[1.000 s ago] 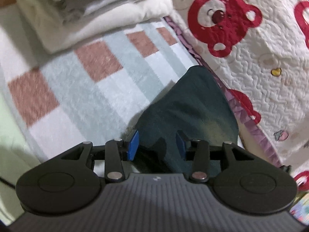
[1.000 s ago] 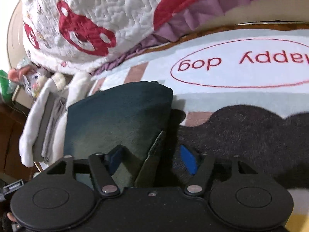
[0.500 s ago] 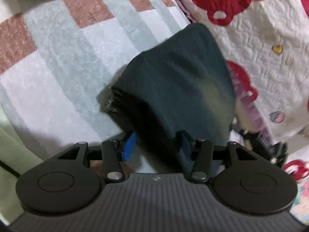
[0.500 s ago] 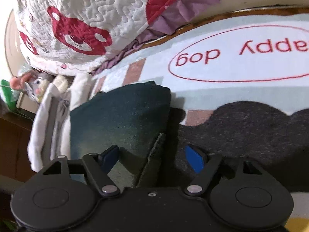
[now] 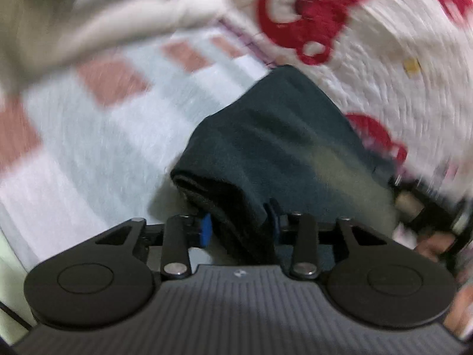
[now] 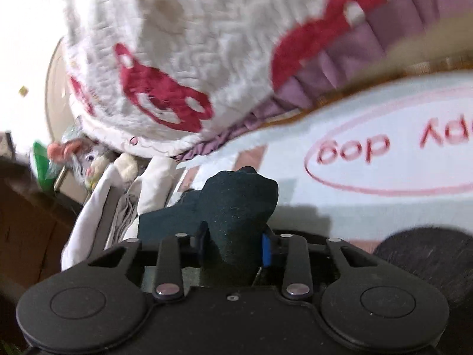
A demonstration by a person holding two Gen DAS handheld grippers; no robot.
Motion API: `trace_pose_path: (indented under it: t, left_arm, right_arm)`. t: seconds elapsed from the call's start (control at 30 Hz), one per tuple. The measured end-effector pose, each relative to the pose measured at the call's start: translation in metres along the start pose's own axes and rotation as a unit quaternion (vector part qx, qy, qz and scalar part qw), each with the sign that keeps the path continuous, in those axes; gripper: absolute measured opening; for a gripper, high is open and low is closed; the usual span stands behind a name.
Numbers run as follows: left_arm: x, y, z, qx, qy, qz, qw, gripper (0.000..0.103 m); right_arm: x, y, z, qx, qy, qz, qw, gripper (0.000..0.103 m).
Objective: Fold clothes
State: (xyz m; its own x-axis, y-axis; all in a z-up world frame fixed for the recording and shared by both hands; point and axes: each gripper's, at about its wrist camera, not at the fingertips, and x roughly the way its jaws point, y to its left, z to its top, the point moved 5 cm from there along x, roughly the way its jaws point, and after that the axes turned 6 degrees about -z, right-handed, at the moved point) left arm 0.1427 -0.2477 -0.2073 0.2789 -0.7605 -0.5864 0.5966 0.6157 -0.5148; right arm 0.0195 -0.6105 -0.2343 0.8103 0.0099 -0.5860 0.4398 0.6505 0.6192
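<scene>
A dark teal folded garment (image 5: 283, 148) lies over the checked blanket (image 5: 97, 136), its thick folded edge nearest me. My left gripper (image 5: 238, 224) is shut on that folded edge, blue pads pressing the fabric from both sides. In the right wrist view the same dark garment (image 6: 236, 207) bunches up between the fingers, and my right gripper (image 6: 235, 244) is shut on it. The left view is blurred by motion. The other gripper and a hand (image 5: 425, 219) show at the garment's right side.
A stack of folded white and grey clothes (image 6: 118, 207) lies left of the garment and fills the upper left (image 5: 88, 20). A quilt with red bears (image 6: 177, 59) rises behind. The blanket's "happy dog" print (image 6: 384, 153) is to the right, a dark fuzzy cloth (image 6: 422, 254) at lower right.
Both grippers closed on the dark garment; the right one was open half a second ago. The garment is now gathered and lifted, and both views swing toward the folded stack.
</scene>
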Motion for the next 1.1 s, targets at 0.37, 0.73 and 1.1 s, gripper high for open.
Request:
trace_pose_path:
  t: [0.37,0.73,1.1]
  left_arm:
    - [0.002,0.041,0.006,-0.205,0.083,-0.032,0.9746,0.072]
    - [0.036,0.019,0.014,-0.109,0.021,-0.061,0.9919,0.068]
    - [0.012,-0.005,0.024,-0.055,0.020,-0.090,0.9942,0.033]
  right_arm:
    - [-0.010,-0.016,0.002,-0.006,-0.001,-0.028,1.000,0.052]
    - [-0.023,-0.036,-0.047,0.085,0.122,0.081,0.986,0.073]
    - [-0.034,0.023,-0.035,0.030,0.040,0.117,0.992,0.029]
